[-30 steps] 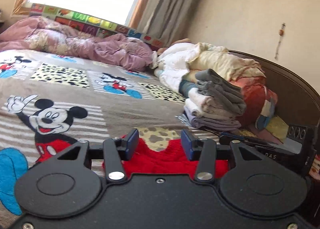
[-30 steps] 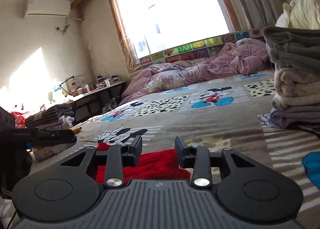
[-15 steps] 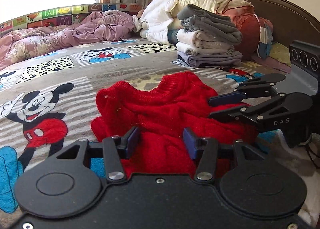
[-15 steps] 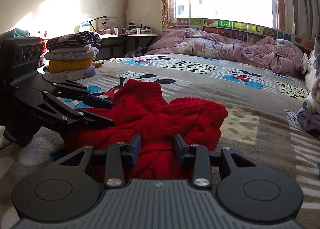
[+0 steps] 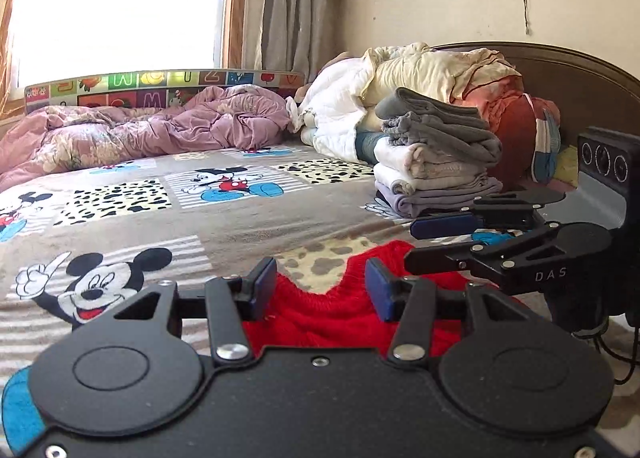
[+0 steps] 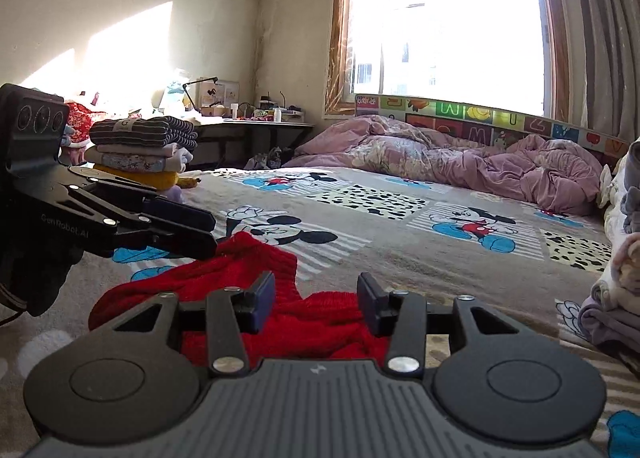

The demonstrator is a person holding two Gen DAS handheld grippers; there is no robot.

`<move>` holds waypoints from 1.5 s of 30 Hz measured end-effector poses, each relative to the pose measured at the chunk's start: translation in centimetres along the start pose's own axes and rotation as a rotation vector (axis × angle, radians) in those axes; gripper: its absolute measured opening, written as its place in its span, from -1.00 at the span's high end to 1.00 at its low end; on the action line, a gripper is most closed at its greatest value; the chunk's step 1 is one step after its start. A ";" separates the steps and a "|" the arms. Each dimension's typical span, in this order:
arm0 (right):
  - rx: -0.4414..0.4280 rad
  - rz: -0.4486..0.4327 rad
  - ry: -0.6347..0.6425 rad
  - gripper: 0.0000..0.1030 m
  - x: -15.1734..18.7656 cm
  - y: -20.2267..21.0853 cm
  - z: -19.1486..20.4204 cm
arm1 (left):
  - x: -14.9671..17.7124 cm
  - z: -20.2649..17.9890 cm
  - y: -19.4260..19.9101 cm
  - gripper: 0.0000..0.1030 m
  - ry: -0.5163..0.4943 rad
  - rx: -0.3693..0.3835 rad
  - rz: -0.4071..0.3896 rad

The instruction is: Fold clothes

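A red knitted sweater (image 5: 320,318) lies crumpled on the Mickey Mouse blanket (image 5: 168,225), right under both grippers. My left gripper (image 5: 322,288) is open, its blue pads on either side of the sweater's neckline. My right gripper (image 6: 316,304) is open too, over the sweater (image 6: 224,278) from the other side. The right gripper shows in the left wrist view (image 5: 444,242) at the right, open, close over the sweater. The left gripper shows in the right wrist view (image 6: 200,232) at the left, open.
A stack of folded grey, white and lilac clothes (image 5: 432,165) sits at the right by the headboard (image 5: 592,73). Another folded stack (image 6: 140,149) sits at the left bed edge. A rumpled pink duvet (image 5: 140,129) lies under the window.
Both grippers have tilted up and dropped low over the sweater, so less of it shows. Both stayed open.
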State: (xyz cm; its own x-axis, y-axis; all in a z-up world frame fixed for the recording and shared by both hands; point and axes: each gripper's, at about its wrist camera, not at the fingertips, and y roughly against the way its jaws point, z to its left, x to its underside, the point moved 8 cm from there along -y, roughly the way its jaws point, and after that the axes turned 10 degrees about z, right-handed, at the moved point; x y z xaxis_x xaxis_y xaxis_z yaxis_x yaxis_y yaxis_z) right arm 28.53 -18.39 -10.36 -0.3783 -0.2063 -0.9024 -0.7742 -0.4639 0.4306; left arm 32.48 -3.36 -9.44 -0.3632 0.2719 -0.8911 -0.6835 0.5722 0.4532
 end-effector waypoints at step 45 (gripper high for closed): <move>0.016 0.106 0.020 -0.24 3.5 -2.4 0.3 | 4.0 2.8 -2.5 -0.11 0.231 0.038 0.179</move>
State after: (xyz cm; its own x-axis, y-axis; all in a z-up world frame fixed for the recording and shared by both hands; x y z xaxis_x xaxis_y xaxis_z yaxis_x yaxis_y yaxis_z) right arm 28.91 -17.80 -14.58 -0.4490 -0.2705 -0.8516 -0.7384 -0.4245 0.5240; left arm 34.51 -1.55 -14.17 -0.6136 0.1903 -0.7664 -0.5728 0.5608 0.5978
